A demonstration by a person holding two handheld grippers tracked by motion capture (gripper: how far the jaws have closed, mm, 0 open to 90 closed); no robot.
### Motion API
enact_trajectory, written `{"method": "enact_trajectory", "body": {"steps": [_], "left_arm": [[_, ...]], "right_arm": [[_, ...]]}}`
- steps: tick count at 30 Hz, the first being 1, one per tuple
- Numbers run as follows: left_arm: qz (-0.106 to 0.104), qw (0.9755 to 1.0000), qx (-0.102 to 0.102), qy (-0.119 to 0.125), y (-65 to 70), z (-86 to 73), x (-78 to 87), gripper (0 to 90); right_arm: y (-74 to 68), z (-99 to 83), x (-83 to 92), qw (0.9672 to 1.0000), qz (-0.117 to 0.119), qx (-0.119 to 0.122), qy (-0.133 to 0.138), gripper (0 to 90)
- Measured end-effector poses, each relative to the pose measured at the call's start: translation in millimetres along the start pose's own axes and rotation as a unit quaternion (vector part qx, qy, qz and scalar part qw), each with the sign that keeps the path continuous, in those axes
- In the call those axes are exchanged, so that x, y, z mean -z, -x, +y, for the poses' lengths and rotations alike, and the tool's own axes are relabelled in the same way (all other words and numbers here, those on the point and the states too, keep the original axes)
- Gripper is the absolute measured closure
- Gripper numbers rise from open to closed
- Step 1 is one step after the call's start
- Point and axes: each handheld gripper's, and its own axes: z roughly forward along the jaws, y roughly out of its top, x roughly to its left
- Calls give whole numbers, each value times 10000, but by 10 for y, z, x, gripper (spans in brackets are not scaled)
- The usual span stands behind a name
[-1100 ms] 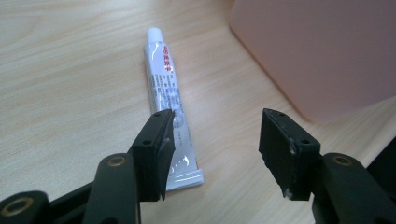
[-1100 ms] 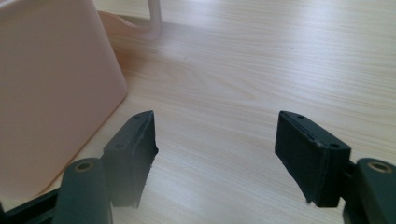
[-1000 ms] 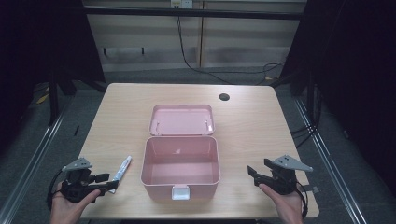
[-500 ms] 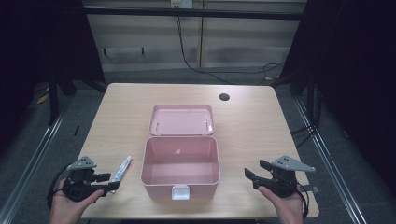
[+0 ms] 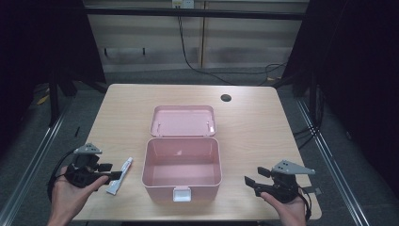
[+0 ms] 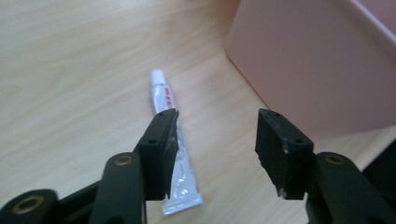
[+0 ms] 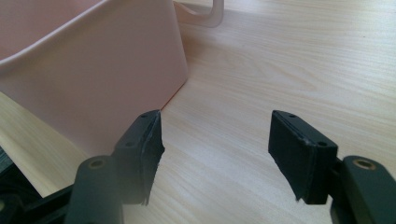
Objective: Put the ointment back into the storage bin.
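An open pink box (image 5: 147, 162) stands at the table's front middle, its lid (image 5: 183, 121) laid flat behind it. A small white tube (image 5: 125, 165) with red print lies just left of the box. My left gripper (image 5: 113, 172) hovers over the tube's near end. Its jaws are open and have just been closing, and in the left gripper view (image 6: 217, 140) the tube (image 6: 161, 93) lies under the left jaw, untouched. My right gripper (image 5: 254, 176) rests right of the box. Its jaws have just narrowed but stand apart with nothing between them (image 7: 217, 140).
The box's inside looks bare, and a white latch (image 5: 181, 194) sits on its front wall. The box wall (image 7: 84, 70) rises close to the left of the right gripper. A dark round hole (image 5: 226, 98) marks the table's far right. Cables run across the floor beyond.
My left gripper has lifted a little and shifted toward the tube. The right gripper has stayed in place with its jaws slightly narrower.
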Motion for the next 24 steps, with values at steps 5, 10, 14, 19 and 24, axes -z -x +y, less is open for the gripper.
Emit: {"method": "enact_trajectory", "body": {"steps": [5, 10, 14, 19, 24], "left_arm": [[20, 9993, -82, -360, 3, 147, -32, 536], [25, 9979, -169, -627, -12, 167, -108, 557], [103, 9953, -228, -940, -15, 167, -214, 605], [186, 9917, -78, -1272, -61, 227, -319, 647], [273, 9871, 42, -1574, -120, 274, -390, 644]], "right_arm": [[32, 6, -19, 10000, -8, -68, -36, 350], [39, 7, -27, 9999, -21, -106, -51, 350], [41, 2, -43, 9999, -24, -110, -120, 350], [45, 4, -69, 9997, 22, -134, -216, 350], [45, 6, -75, 9996, 55, -119, -248, 350]]}}
